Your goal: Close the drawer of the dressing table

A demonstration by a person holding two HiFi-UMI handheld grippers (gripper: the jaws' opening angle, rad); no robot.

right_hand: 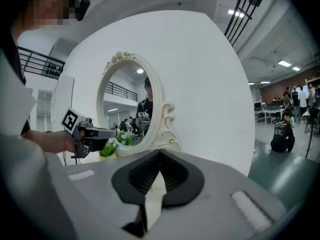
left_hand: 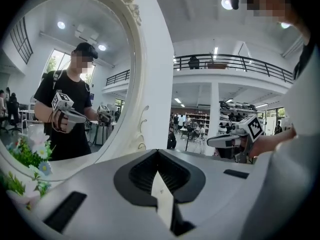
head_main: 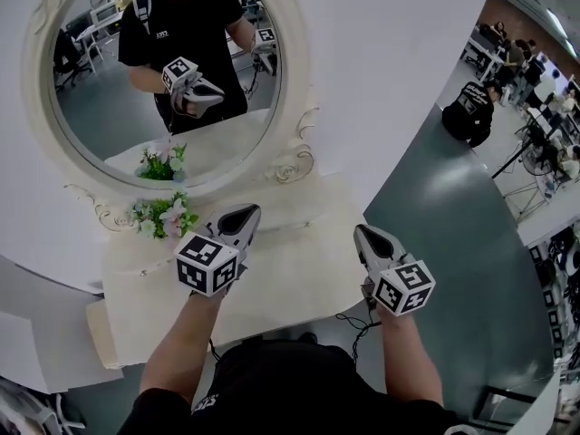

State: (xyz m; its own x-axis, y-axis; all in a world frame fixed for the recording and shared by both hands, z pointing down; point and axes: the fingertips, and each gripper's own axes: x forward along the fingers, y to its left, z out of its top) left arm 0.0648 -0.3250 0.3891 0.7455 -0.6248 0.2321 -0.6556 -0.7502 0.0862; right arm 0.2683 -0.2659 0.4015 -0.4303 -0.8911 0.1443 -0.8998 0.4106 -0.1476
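The cream dressing table (head_main: 299, 261) stands under me against a white wall, with an oval mirror in an ornate frame (head_main: 292, 134) on its top. No drawer front shows in any view; my arms and body cover the table's near edge. My left gripper (head_main: 245, 214) hovers over the tabletop just right of a small flower bunch (head_main: 163, 214), shut and empty. My right gripper (head_main: 364, 234) hangs at the table's right end, also shut with nothing in it. In the left gripper view the jaws (left_hand: 158, 152) meet at the tip; in the right gripper view they (right_hand: 160, 151) do too.
A white curved wall (head_main: 408, 62) backs the table. Grey floor (head_main: 471, 243) lies to the right, with a crouching person (head_main: 471, 111) and desks beyond. A thin black cable (head_main: 355, 323) dangles by the table's front right corner. The mirror reflects me and both grippers.
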